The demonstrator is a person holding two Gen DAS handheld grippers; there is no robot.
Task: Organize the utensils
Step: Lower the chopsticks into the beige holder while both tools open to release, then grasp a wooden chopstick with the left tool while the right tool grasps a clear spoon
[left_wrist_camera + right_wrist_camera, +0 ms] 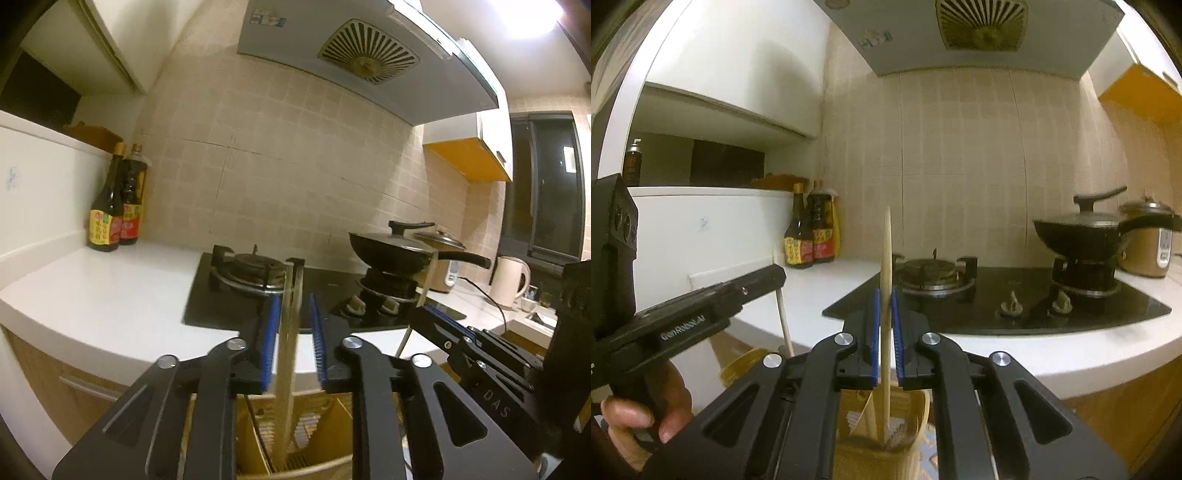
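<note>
In the left wrist view my left gripper (292,314) stands open, its blue pads apart on either side of a wooden chopstick (290,350) that stands upright with its lower end in a wooden utensil holder (258,439) with dividers. My right gripper (885,310) is shut on a second wooden chopstick (886,295), held upright with its lower end inside the holder (916,417). The right gripper (443,321) also shows at the right of the left view with its chopstick (424,284). The left gripper (768,277) shows at the left of the right view.
A white countertop (110,295) carries a black gas hob (325,291) with a lidded black pan (399,251). Two sauce bottles (114,206) stand at the back left. A rice cooker (1148,240) and a white kettle (509,280) stand to the right. A range hood (365,51) hangs above.
</note>
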